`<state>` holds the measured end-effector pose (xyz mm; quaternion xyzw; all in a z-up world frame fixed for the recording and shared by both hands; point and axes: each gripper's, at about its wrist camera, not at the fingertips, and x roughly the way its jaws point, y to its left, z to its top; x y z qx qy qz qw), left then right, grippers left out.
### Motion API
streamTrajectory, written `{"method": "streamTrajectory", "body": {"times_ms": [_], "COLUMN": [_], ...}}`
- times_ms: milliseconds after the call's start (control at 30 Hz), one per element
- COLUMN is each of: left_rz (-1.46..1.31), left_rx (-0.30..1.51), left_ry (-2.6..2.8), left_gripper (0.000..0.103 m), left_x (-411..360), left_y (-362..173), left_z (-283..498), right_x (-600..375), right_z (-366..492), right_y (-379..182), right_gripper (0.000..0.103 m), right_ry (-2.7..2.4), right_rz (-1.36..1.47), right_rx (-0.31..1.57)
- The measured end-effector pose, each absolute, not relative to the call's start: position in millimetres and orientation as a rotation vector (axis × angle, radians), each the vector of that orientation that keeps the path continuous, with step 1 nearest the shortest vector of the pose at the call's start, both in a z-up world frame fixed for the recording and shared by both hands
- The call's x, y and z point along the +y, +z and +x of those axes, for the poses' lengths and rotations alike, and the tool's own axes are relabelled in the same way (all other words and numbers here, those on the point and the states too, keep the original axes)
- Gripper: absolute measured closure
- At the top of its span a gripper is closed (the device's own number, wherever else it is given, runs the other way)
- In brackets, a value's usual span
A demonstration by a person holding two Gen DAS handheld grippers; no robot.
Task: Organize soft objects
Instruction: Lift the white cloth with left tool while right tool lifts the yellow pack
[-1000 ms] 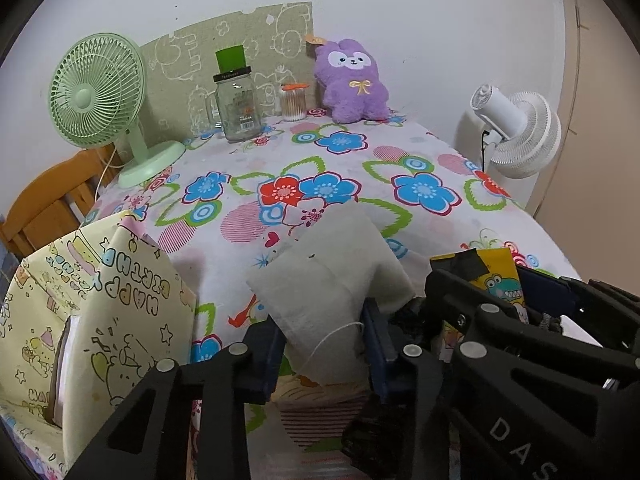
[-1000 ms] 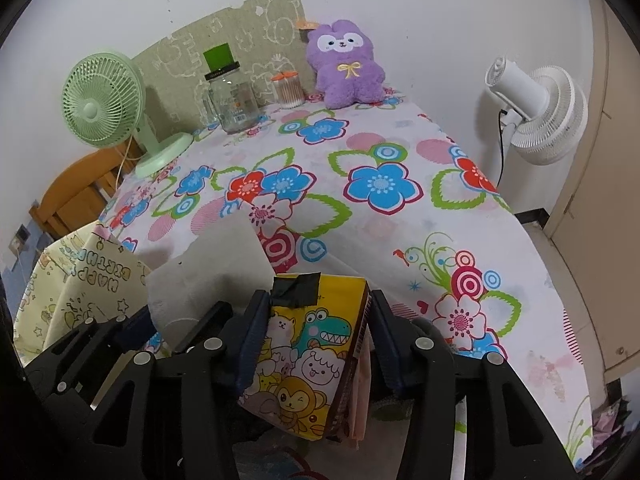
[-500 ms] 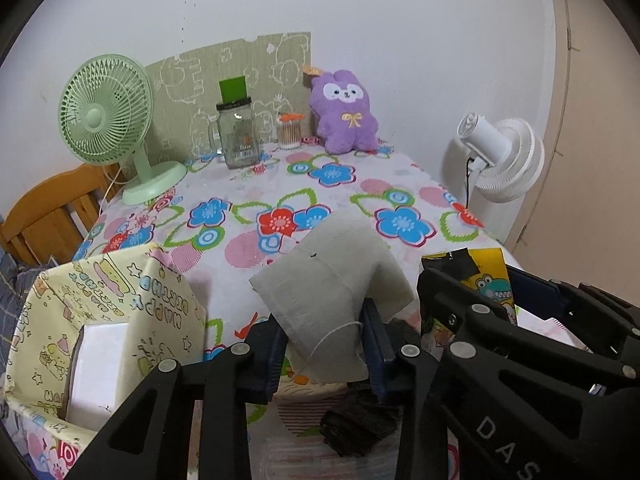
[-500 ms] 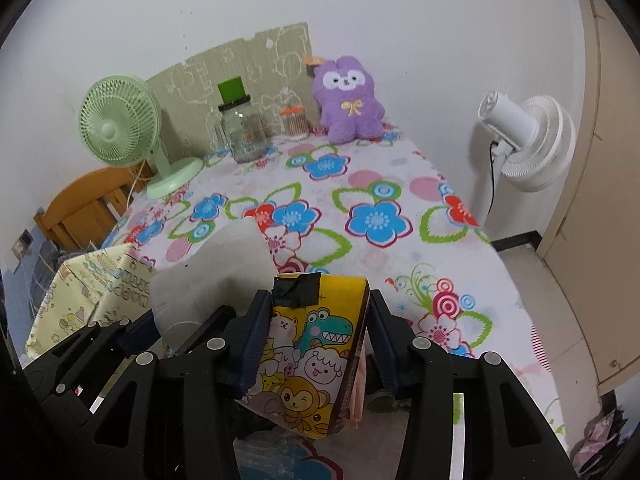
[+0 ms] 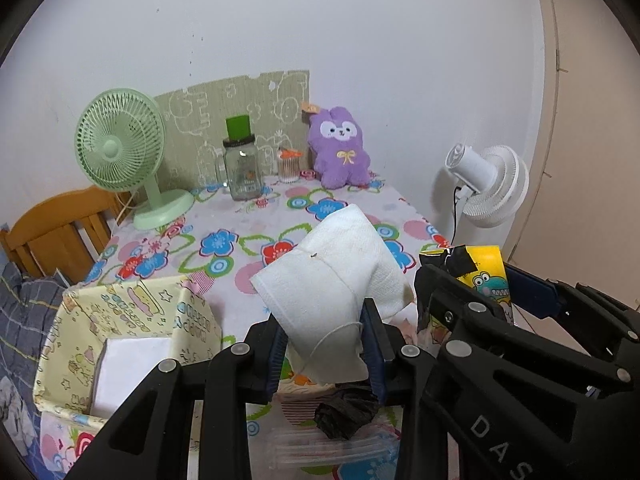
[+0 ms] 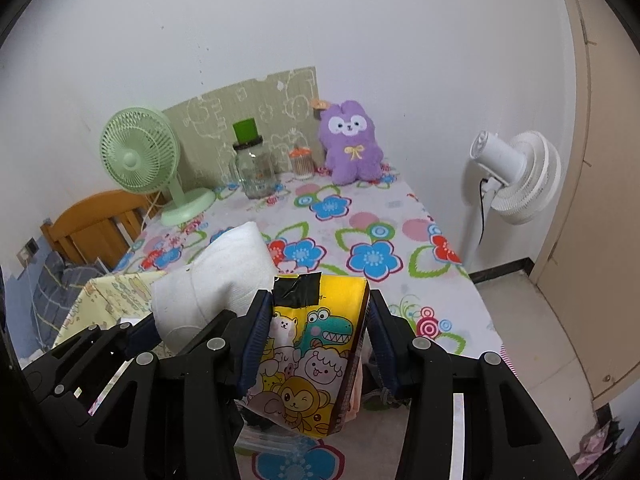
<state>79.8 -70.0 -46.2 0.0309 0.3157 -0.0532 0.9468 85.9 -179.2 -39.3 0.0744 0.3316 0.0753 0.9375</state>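
Note:
My left gripper (image 5: 326, 344) is shut on a soft white face mask (image 5: 332, 280) with a thin ear loop, held above the floral table (image 5: 248, 220). Close on its right, my right gripper (image 6: 316, 340) is shut on a yellow cartoon-print tissue pack (image 6: 316, 344) with black tape at its top. In the right wrist view the white face mask (image 6: 216, 280) shows at left of the pack. A yellow birthday-print box (image 5: 124, 344) stands open at lower left, with something white inside. A purple plush rabbit (image 5: 340, 148) sits at the table's far edge.
A green desk fan (image 5: 124, 152), a glass jar with a green lid (image 5: 242, 168) and a small orange-capped container (image 5: 289, 164) line the back. A white floor fan (image 5: 488, 184) stands off the right edge. A crumpled black piece (image 5: 344, 412) lies below my left gripper. A wooden chair (image 5: 56, 228) stands at left.
Both grippers have risen with the mask and the tissue pack still in them; the table and box now sit lower and farther in view, and more of the wall shows.

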Motion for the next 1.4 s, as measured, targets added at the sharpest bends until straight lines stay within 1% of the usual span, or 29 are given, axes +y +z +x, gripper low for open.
{"method": "streamTrajectory", "body": {"times_ms": [667, 1033, 1400], "left_rz": [0.05, 0.029, 0.01], "left_rx": [0.603, 0.594, 0.607], "left_ry": [-0.125, -0.097, -0.048], "left_gripper": [0.068, 0.068, 0.067], "left_x": [-53.1, -25.7, 9.1], "left_y": [-23.6, -16.8, -19.7], "left_z": [57.8, 57.8, 62.6], "right_x": [-160.6, -131.3, -93.8], "right_z": [61.7, 64.5, 75.6], "right_y": [-12.0, -1.9, -4.6], "right_gripper": [0.052, 0.052, 0.052], "right_ry": [0.164, 0.205, 0.266], "right_rz": [0.126, 0.101, 0.089], "right_rx": [0.625, 0.611, 0.629]}}
